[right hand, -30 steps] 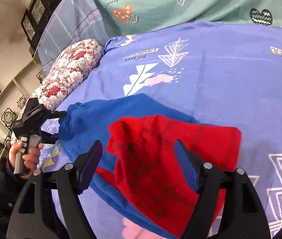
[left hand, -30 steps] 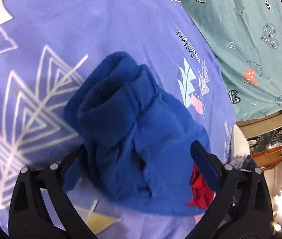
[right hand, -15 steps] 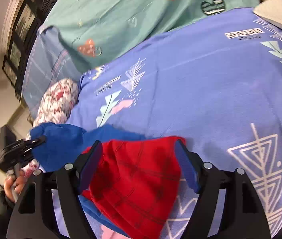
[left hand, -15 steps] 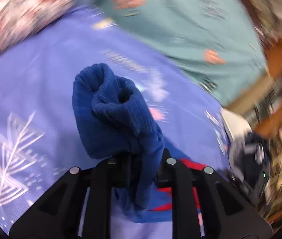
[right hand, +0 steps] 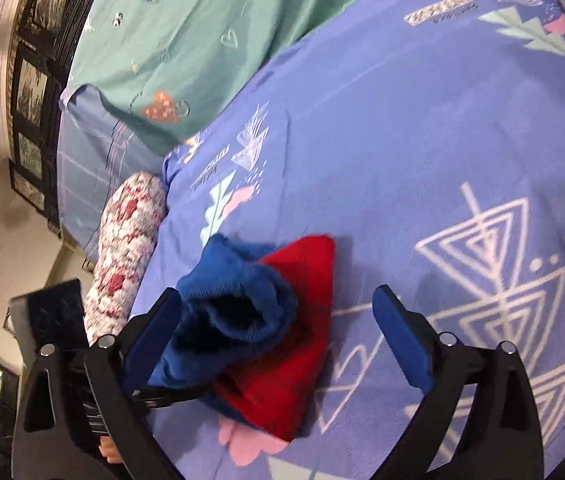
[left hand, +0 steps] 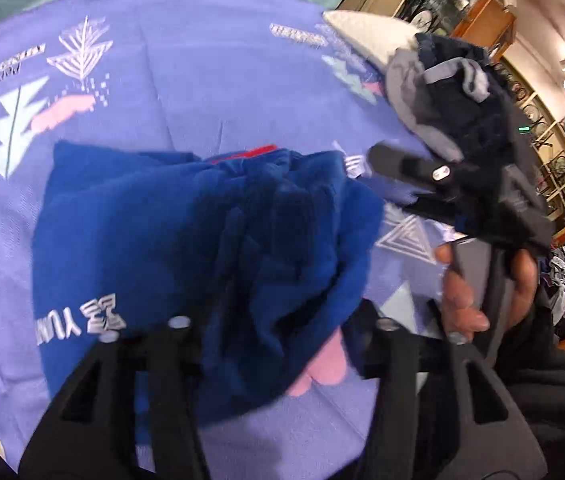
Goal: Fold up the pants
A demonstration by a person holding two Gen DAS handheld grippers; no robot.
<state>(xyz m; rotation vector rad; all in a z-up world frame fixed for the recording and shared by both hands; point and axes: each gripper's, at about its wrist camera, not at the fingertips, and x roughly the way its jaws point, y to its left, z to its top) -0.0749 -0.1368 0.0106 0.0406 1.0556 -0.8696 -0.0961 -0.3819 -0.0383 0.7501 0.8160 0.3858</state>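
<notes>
The blue and red pants (left hand: 186, 220) lie bunched on the purple patterned bedsheet (left hand: 162, 60). My left gripper (left hand: 278, 328) has its jaws apart, with blue fabric draped between the fingers; it is blurred, so I cannot tell whether it grips. In the right wrist view the blue cuff end (right hand: 238, 312) sits over the red part (right hand: 294, 340), just in front of my right gripper (right hand: 278, 312), which is open. The left gripper's tip shows in that view beneath the blue fabric. The right gripper (left hand: 402, 164), held in a hand, shows in the left wrist view to the right of the pants.
A teal sheet (right hand: 202, 32) with heart prints covers the far side of the bed. A floral pillow (right hand: 126, 248) lies at the left edge. A pile of dark and grey clothes (left hand: 454, 96) sits at the right. Wooden shelves (left hand: 462, 4) stand beyond.
My left gripper, shut on the blue cuff half a second ago, has carried it over the red part and its jaws now stand apart. The right gripper stayed open and moved closer.
</notes>
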